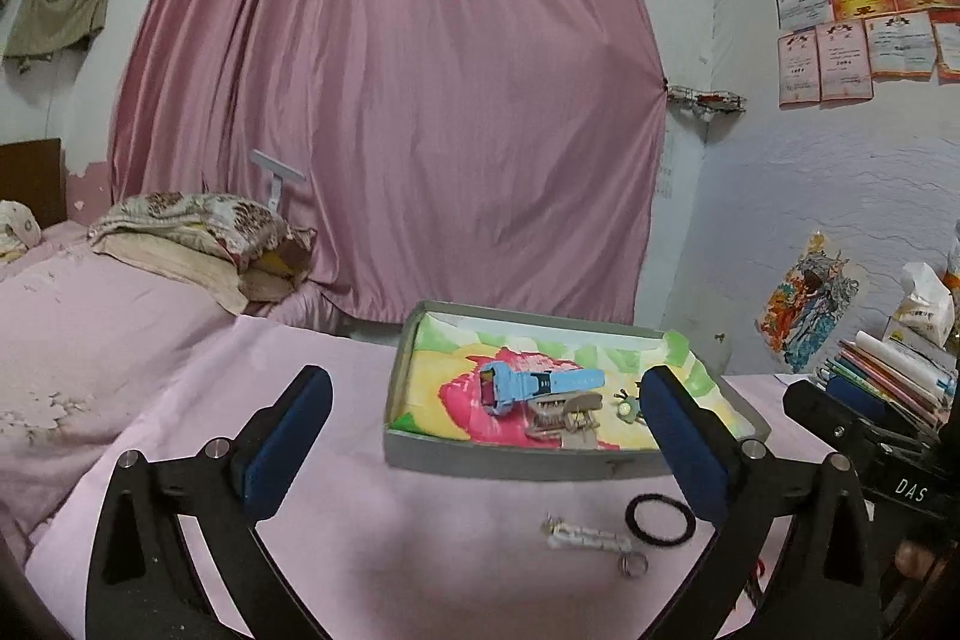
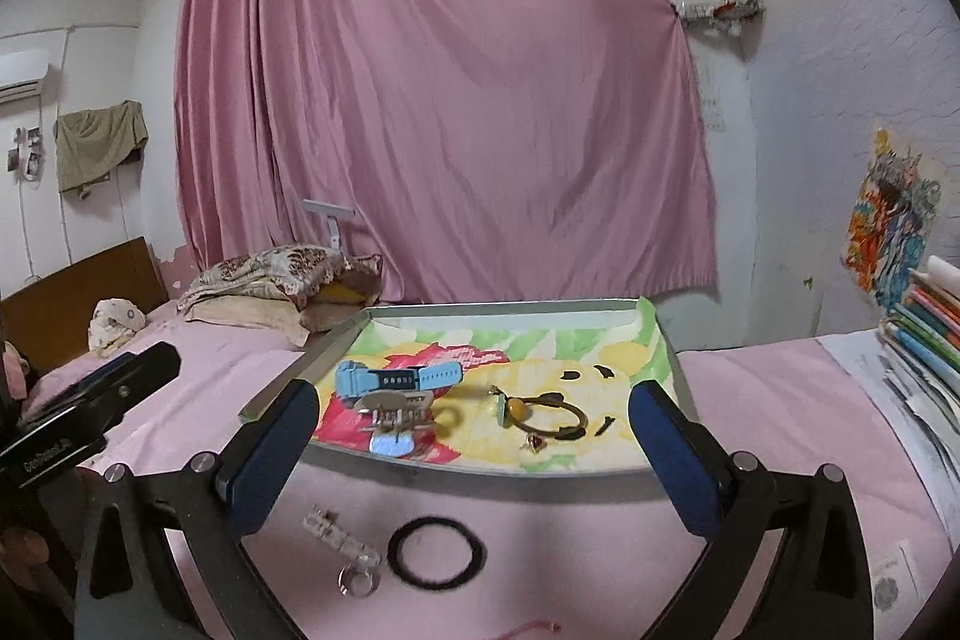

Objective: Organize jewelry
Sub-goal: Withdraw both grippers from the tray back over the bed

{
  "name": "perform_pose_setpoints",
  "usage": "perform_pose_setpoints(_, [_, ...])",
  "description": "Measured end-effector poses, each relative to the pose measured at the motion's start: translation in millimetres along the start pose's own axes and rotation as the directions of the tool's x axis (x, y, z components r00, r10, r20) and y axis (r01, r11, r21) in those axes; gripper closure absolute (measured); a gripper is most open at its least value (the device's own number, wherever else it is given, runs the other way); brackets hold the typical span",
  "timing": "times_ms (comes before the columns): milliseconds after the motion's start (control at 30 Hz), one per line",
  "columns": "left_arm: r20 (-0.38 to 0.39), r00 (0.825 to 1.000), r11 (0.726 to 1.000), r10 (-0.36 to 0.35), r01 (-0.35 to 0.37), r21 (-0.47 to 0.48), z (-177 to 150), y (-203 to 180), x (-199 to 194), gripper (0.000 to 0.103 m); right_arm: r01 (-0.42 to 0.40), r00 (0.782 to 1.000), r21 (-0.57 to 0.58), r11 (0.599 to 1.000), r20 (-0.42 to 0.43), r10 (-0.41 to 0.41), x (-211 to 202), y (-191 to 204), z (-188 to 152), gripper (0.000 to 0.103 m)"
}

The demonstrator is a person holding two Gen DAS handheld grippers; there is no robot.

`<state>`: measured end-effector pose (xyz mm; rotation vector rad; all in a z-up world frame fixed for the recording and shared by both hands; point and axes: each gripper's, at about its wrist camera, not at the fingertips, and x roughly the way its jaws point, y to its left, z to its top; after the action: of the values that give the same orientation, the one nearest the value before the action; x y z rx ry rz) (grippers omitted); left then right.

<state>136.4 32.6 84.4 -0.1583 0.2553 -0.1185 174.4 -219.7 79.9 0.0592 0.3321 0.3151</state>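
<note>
Showing bracelet clearly, right view only

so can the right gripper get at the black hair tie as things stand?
Probably yes. The right gripper is open and empty, and the black hair tie lies flat on the pink cloth in front of the tray, nothing over it. The ring sits close beside it.

Blue watch, claw clip in tray; black hair tie (flat) lies w/ ring outside.

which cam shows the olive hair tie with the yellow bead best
Right wrist view: the olive hair tie lies whole in the tray. In the left wrist view, the left gripper's finger hides most of it.
</note>
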Motion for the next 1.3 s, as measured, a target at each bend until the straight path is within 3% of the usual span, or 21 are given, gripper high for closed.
perform_pose_setpoints(300, [0.034, 0.999, 1.0, 0.01, -0.011, 0.024, -22.2, -2.7, -45.6, 0.002, -0.003, 0.999, -0.001, 1.0, 0.042, 0.003, -34.2, 7.6, -28.0, 0.0])
perform_pose_setpoints(633, [0.035, 0.999, 0.999, 0.015, -0.017, 0.04, -48.9, -5.4, -65.6, 0.002, 0.02, 0.999, -0.012, 1.0, 0.04, -0.02, -56.0, 9.2, -56.4, 0.0])
perform_pose_setpoints(1300, [-0.081, 0.996, 0.999, 0.029, -0.026, 0.032, -76.2, 3.1, -41.9, 0.002, 0.04, 0.997, -0.056, 0.998, -0.057, -0.044, -44.5, 11.3, -85.6, 0.0])
